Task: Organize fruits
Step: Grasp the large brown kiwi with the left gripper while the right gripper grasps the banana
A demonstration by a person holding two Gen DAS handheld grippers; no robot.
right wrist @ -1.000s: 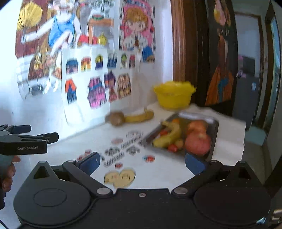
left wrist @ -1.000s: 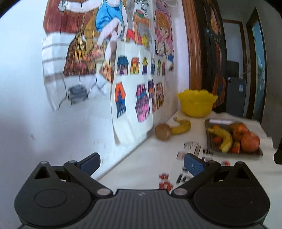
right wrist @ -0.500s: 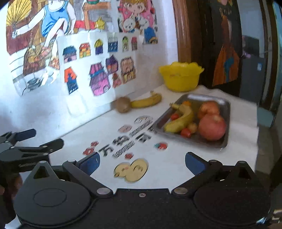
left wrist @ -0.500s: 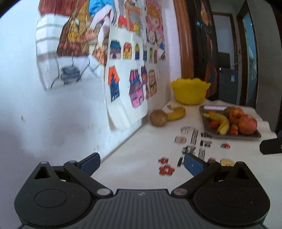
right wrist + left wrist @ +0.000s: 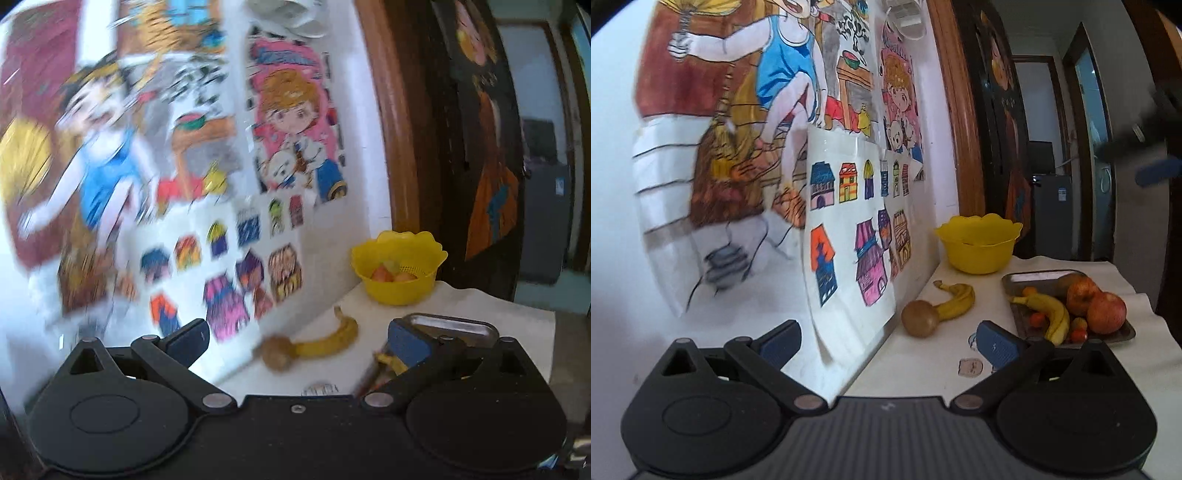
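Yellow bowl now looms nearer as both grippers, left gripper and right gripper, have advanced, jaws spread and empty; banana and kiwi lie left of the fruit tray.

The left gripper hangs with jaws spread wide and empty above a white bench. Ahead, a kiwi touches a loose banana by the wall. A metal tray holds 2 apples, a second banana and small fruits. A yellow bowl stands behind.
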